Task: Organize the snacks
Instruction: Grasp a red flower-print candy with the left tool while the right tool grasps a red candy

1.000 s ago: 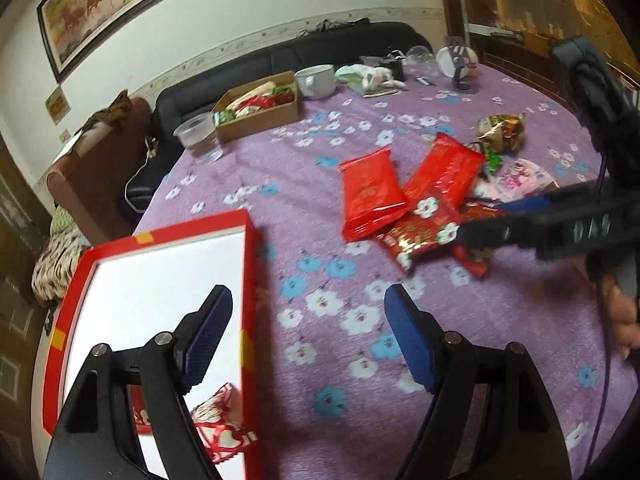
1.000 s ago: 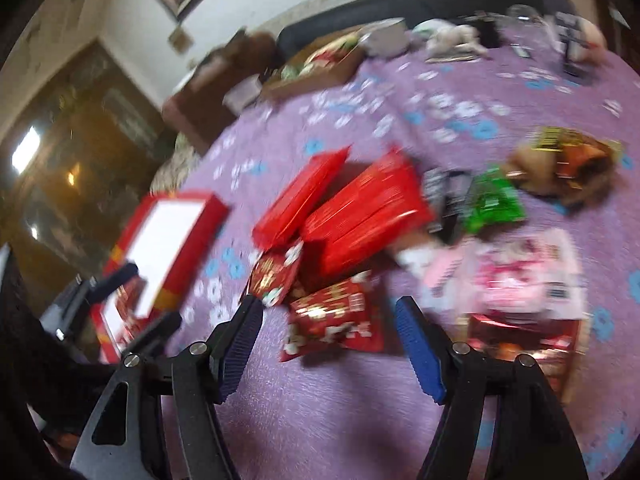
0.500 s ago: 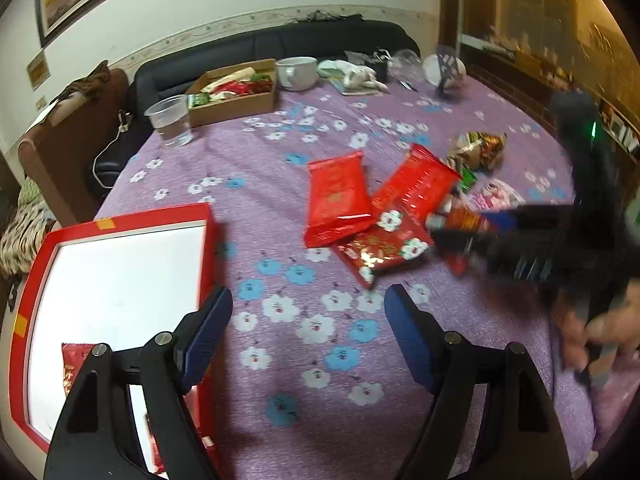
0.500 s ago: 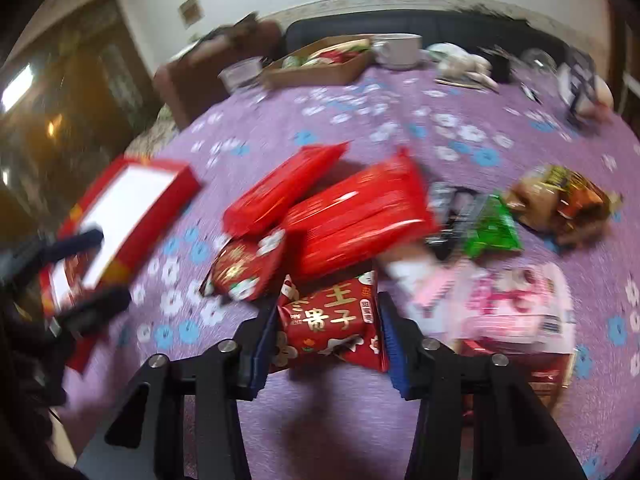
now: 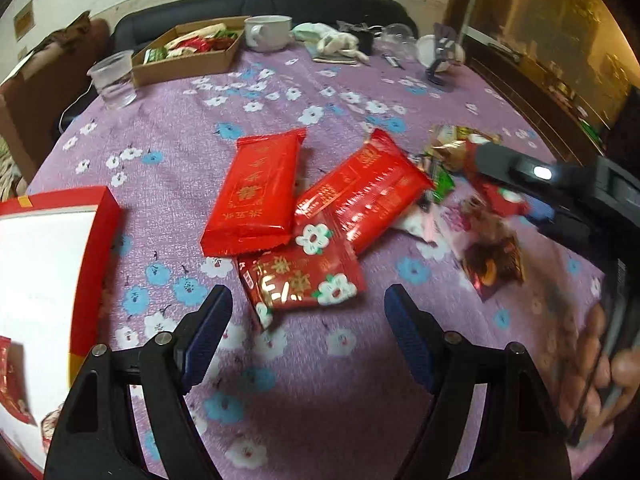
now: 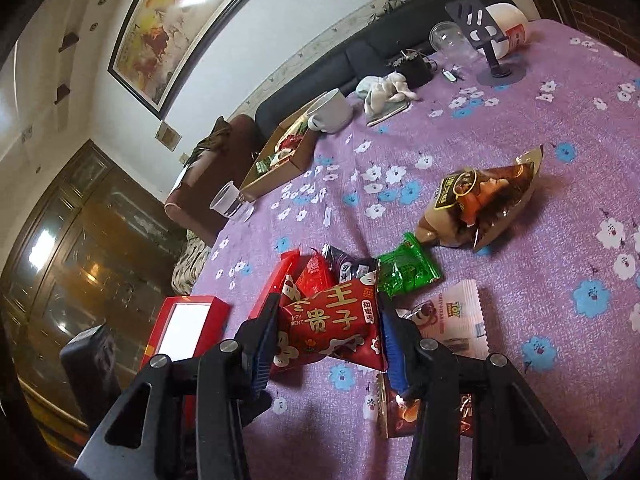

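My right gripper [image 6: 328, 332] is shut on a small red snack packet [image 6: 332, 320] with gold characters, held clear above the purple flowered tablecloth. In the left wrist view that gripper [image 5: 520, 168] comes in from the right, over the snack pile. My left gripper [image 5: 308, 320] stands open with nothing between its pads, just short of a red flowered packet [image 5: 300, 276] lying flat. Beyond it lie two long red packets [image 5: 256, 184] [image 5: 368, 188]. A red box with a white inside [image 5: 96, 216] sits at the left, with a small red packet in it.
A brown snack bag [image 6: 484, 200], a green packet [image 6: 408, 270] and a white and pink packet [image 6: 452, 316] lie to the right of the pile. At the far side stand a cardboard box of snacks [image 5: 188, 48], a plastic cup [image 5: 114, 80], a white mug [image 5: 268, 32] and a phone stand [image 6: 492, 52].
My right gripper closed on the red packet with gold characters and lifted it off the cloth. My left gripper swung right, from over the red box to the packet pile.
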{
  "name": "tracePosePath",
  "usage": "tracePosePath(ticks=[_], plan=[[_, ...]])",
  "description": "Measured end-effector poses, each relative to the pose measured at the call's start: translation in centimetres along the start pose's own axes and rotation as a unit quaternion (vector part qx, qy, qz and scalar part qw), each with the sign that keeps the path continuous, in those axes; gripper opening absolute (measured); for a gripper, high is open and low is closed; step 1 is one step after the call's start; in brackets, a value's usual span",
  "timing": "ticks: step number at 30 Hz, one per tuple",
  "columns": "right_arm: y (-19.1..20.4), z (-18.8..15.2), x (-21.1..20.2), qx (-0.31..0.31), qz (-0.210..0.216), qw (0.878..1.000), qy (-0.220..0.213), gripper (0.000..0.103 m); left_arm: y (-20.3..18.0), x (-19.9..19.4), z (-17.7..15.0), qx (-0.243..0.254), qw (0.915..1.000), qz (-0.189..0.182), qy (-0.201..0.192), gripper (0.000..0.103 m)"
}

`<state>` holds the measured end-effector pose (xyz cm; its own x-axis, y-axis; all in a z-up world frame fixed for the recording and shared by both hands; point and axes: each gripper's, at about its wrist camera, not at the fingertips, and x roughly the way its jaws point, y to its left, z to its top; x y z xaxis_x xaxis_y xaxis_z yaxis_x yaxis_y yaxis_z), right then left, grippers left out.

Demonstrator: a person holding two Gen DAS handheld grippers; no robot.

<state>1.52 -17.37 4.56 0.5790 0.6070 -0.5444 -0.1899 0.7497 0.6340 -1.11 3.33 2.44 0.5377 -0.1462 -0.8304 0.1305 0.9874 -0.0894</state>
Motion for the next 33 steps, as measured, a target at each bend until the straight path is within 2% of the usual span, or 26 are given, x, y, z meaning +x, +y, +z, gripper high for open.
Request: tracePosePath(ticks=[4,5,8,11,13,16,17,18,21,28,33], plan=[[0.4,-0.1,-0.2,-0.006,0.009,1.000,-0.008,0.047,0.9,1.2,0.1,-0.028,0.9996,0.004,-0.007,0.077],[0.4,-0.1,-0.3,-0.007,0.009,1.000,-0.008,0.047,1.1,1.4,0.1,-0.035,0.9994,0.002,-0.008,0.067],[0.4,-0.1,-0.1,-0.007,0.005,1.000,-0.007,0.047,1.3,1.5,0.0,-0.027,0.9994,0.013,-0.017,0.056],[0.5,-0.1,-0.1,-0.009,0.003,1.000,-0.007,0.047,1.5,1.3,-0.2,-0.022,0.9995,0.004,-0.025,0.027],[0.5,-0.1,0.0,-0.012,0.000,1.000,-0.007,0.047,2.0,1.2,-0.2,-0.027,0.9993,-0.007,-0.026,0.027],[0.5,-0.2,0.2,-0.013,-0.004,1.000,-0.005,0.047,2.3,0.9,-0.5,-0.025,0.9991,-0.004,-0.032,0.026],[0.5,-0.2,0.3,-0.013,-0.005,1.000,-0.003,0.047,2.4,0.6,-0.6,-0.025,0.9990,-0.010,-0.036,0.022],[0.4,-0.2,0.3,-0.014,-0.006,1.000,-0.003,0.047,2.4,0.2,-0.8,-0.021,0.9987,-0.021,-0.041,0.021],[0.5,-0.3,0.5,-0.017,-0.006,1.000,0.002,0.047,2.5,-0.8,-1.4,-0.011,0.9983,-0.023,-0.053,0.021],[1.2,-0.7,1.1,-0.034,0.001,0.999,0.018,0.047,3.7,-1.9,-1.9,-0.034,0.9969,-0.031,-0.064,0.021],[1.4,-0.9,1.2,-0.036,0.003,0.999,0.020,0.047,3.2,-3.7,-2.9,-0.021,0.9964,-0.007,-0.082,0.021]])
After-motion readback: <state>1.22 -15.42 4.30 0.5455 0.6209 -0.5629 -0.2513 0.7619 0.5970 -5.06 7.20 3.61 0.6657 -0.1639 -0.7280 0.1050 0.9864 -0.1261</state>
